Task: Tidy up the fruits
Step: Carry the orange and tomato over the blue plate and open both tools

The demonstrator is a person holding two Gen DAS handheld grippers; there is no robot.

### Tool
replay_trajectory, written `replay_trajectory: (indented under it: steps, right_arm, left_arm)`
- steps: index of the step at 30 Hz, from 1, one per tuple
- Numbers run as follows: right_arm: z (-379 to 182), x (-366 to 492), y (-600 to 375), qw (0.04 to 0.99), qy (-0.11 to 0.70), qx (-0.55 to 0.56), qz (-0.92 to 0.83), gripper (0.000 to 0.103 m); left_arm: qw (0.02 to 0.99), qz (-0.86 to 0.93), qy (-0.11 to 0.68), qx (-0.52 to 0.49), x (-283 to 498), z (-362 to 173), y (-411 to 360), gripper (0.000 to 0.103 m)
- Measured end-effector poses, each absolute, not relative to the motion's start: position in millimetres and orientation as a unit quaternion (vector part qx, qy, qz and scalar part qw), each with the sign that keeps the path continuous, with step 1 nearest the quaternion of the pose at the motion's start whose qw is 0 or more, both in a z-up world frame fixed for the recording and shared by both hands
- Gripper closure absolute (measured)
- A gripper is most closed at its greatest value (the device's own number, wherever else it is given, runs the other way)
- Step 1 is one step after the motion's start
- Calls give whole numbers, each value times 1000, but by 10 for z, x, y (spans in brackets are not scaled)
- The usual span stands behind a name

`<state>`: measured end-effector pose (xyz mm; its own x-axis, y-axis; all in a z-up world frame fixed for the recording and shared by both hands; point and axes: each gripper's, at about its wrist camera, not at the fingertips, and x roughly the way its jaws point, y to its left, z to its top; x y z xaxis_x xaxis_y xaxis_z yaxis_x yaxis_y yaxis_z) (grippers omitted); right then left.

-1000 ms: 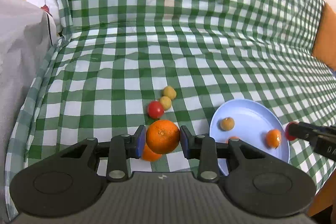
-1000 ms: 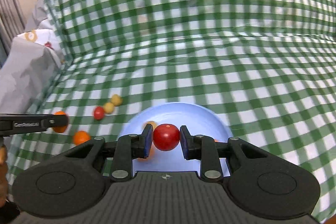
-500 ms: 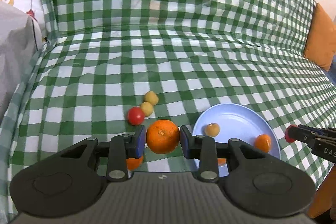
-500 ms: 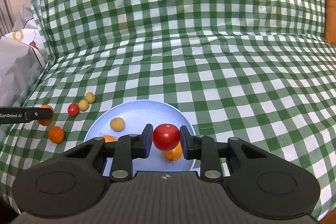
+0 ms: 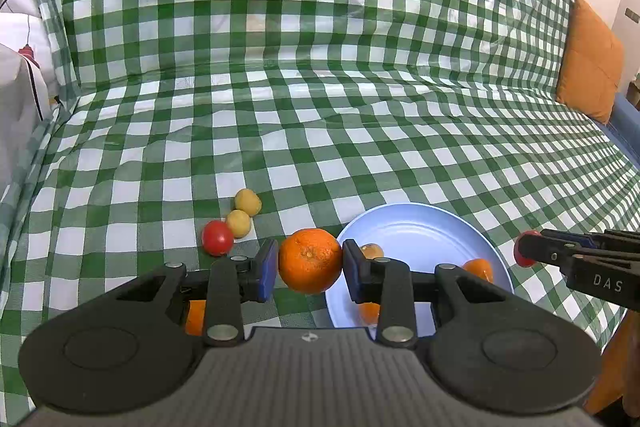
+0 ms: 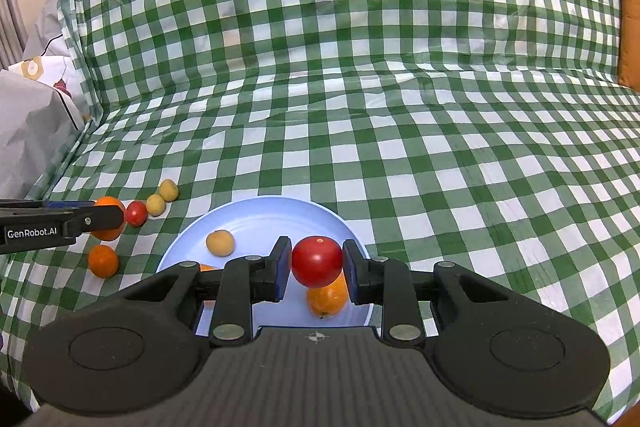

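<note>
My left gripper (image 5: 310, 261) is shut on an orange (image 5: 310, 259), held above the cloth just left of the light blue plate (image 5: 424, 227). My right gripper (image 6: 317, 263) is shut on a red tomato (image 6: 317, 259), held above the plate (image 6: 264, 219). On the plate lie a yellow fruit (image 6: 219, 242) and an orange fruit (image 6: 326, 297); another orange one is partly hidden behind my fingers. On the cloth left of the plate lie a red tomato (image 5: 217, 237), two yellow fruits (image 5: 239, 223) and a small orange (image 6: 103, 261).
The surface is a sofa draped in a green-and-white checked cloth (image 5: 320, 107). A grey and white bundle (image 6: 28, 123) sits at the left end. An orange cushion (image 5: 592, 63) stands at the far right.
Both grippers have pulled back and risen with their fruits still held. The left gripper has shifted right towards the plate.
</note>
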<state>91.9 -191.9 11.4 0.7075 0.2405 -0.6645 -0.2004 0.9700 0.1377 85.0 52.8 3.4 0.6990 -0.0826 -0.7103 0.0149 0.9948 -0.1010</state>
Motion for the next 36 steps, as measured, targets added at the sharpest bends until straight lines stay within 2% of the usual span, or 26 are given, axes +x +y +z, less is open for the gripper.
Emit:
replay_trajectory:
  steps: [20,36]
  right_arm:
    - [103,922,-1893,924,363,22,119,74]
    - [77,947,-1865,921,363,14,137,74]
  left_arm:
    - [920,-37,386,-52,859,25,533,65]
    - [916,-138,376,-25,770,3,141,65]
